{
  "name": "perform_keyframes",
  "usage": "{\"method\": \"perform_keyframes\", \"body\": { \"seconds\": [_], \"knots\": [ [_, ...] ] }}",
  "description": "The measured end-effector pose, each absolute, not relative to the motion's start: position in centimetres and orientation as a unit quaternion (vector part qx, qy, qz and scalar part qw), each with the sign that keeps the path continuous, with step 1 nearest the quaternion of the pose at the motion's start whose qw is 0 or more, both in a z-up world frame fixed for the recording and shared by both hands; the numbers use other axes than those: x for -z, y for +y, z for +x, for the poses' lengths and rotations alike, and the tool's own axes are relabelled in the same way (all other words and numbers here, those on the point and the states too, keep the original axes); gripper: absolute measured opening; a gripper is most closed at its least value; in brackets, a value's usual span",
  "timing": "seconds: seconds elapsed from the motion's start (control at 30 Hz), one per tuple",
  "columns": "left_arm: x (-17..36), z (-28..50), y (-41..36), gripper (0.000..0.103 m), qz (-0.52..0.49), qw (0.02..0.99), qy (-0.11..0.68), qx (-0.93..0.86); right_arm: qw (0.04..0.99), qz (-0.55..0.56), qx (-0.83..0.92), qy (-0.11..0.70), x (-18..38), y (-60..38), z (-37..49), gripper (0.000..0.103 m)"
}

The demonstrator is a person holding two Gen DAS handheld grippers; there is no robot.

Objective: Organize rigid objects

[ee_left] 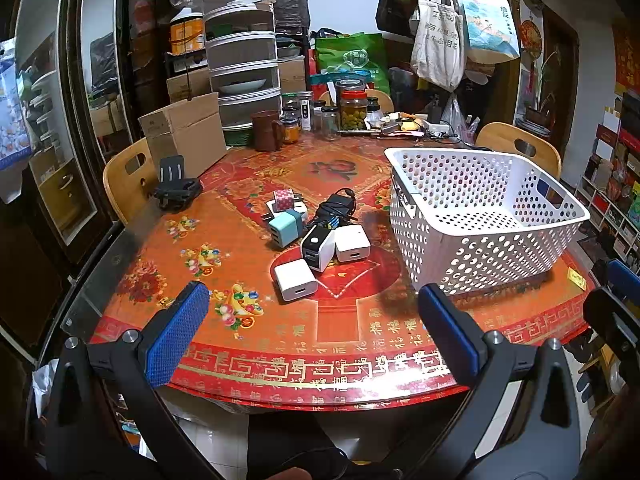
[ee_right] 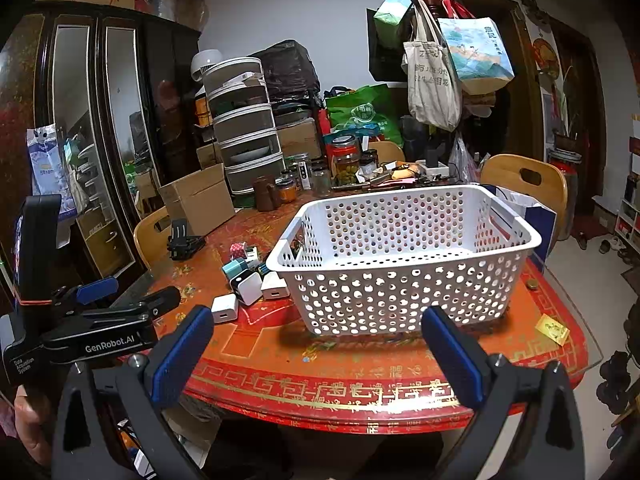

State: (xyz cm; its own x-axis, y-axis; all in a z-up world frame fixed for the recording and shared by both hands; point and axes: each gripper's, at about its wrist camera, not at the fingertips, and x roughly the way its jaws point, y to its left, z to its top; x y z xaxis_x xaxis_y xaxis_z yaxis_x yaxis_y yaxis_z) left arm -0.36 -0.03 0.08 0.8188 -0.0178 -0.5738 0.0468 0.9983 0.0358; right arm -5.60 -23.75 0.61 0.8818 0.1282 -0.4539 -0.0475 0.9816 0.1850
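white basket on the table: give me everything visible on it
The white basket is a rectangular bin that looks like rigid plastic, its walls and floor perforated with round holes, with a solid rolled rim and a handle cutout in each short end. It stands upright on the red patterned table, open side up, and looks empty. The cluster of chargers lies beside its left end; whether any of them touches it is unclear. Neither gripper touches it.
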Motion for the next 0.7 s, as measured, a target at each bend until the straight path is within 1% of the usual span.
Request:
{"method": "perform_keyframes", "body": {
  "seconds": [0.7],
  "knots": [
    [0.4, 0.25, 0.53, 0.103, 0.02, 0.951, 0.308, 0.013, 0.968, 0.08, -0.048, 0.235, -0.69, -23.45, -5.77, 0.103]
  ]
}}
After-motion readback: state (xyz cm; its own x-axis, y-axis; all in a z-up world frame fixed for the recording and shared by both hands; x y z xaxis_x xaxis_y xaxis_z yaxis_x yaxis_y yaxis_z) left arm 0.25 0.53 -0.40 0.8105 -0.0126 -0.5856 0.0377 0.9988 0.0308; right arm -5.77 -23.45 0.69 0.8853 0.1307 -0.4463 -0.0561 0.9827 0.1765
